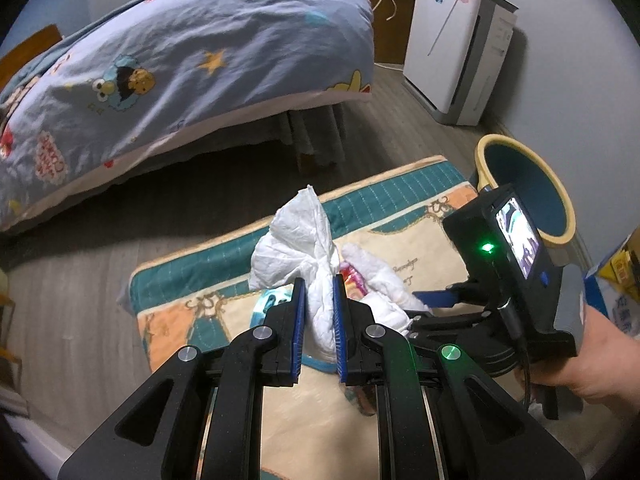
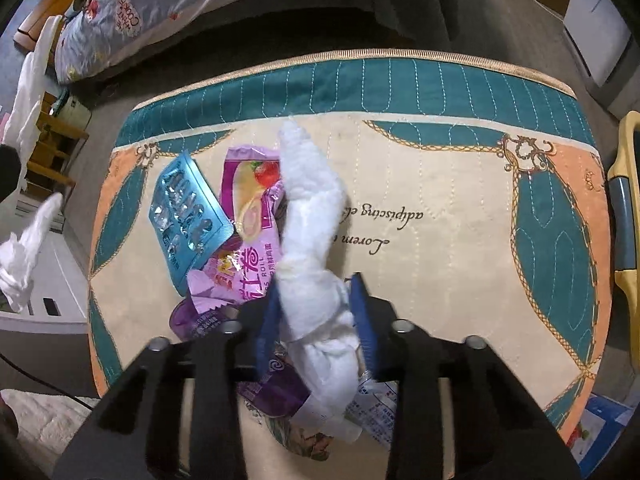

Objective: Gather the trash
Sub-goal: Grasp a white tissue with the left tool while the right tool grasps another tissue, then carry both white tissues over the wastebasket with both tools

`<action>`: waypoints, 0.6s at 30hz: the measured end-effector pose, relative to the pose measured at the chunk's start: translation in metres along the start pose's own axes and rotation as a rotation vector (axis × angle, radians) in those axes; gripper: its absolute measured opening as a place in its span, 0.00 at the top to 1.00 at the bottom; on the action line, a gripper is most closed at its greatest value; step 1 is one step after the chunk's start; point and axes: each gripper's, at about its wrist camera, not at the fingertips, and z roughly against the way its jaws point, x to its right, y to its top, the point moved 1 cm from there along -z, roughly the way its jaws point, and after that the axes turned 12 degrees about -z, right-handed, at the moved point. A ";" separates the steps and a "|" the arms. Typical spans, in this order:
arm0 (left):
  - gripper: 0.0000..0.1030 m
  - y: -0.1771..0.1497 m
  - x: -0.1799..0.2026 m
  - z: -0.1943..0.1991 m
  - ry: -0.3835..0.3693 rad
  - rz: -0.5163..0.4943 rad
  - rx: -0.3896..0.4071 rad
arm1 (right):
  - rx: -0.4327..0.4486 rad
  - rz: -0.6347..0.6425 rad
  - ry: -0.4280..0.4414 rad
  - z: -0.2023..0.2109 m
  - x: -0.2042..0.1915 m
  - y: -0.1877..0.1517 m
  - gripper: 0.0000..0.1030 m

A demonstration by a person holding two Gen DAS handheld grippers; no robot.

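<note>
My left gripper [image 1: 319,280] is shut on a crumpled white tissue [image 1: 296,240] and holds it above the patterned floor mat [image 1: 400,192]. My right gripper [image 2: 317,280] points down at the mat [image 2: 440,160], its blue pads pressing on both sides of a long twisted white tissue [image 2: 312,208]. Under and beside that tissue lie a pink snack wrapper [image 2: 252,200], a blue blister pack [image 2: 186,208] and a purple wrapper [image 2: 276,388]. In the left wrist view the right gripper's body [image 1: 508,280] and the hand holding it show at right. A yellow-rimmed bin [image 1: 524,168] stands by the mat's right end.
A bed with a blue cartoon duvet [image 1: 180,60] overhangs the grey wood floor [image 1: 72,280] beyond the mat. A white air purifier [image 1: 452,52] stands against the far wall. A blue and yellow box [image 1: 616,280] sits at the right edge, near the bin [image 2: 624,200].
</note>
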 end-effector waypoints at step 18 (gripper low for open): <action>0.86 0.018 0.039 0.013 0.014 -0.027 0.045 | 0.164 -0.162 0.134 0.086 0.060 0.001 0.72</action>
